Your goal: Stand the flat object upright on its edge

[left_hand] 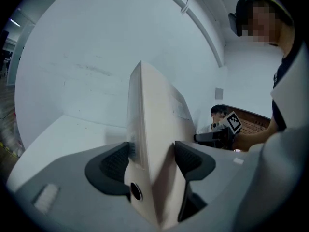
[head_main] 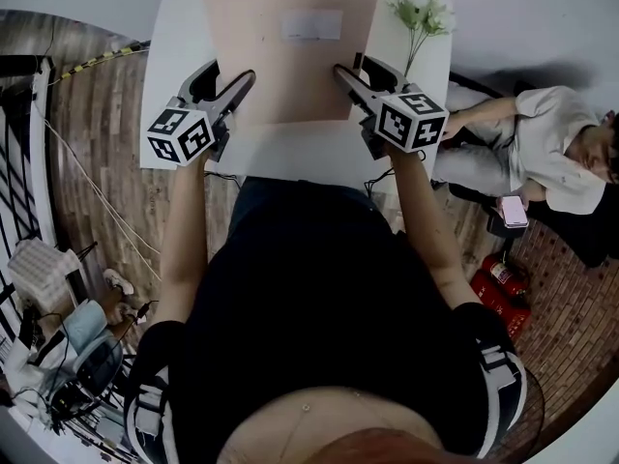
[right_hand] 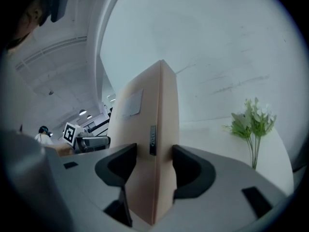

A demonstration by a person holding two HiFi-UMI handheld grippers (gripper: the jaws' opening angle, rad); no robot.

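Black-clad torso [head_main: 319,298] fills the head view at 6 o'clock. Beyond it at 12, a pinkish flat panel [head_main: 290,51] rises over the white table [head_main: 290,158], broad face toward the camera. The left gripper [head_main: 230,77] grips its 9 o'clock edge and the right gripper [head_main: 355,69] its 3 o'clock edge. A green sprig [head_main: 421,15] stands at 1 o'clock.

Left gripper view: both pads clamp the flat panel [left_hand: 154,115], seen edge-on.

Right gripper view: the jaws squeeze the flat panel [right_hand: 161,115] likewise, with the green sprig [right_hand: 253,122] at 3 o'clock.
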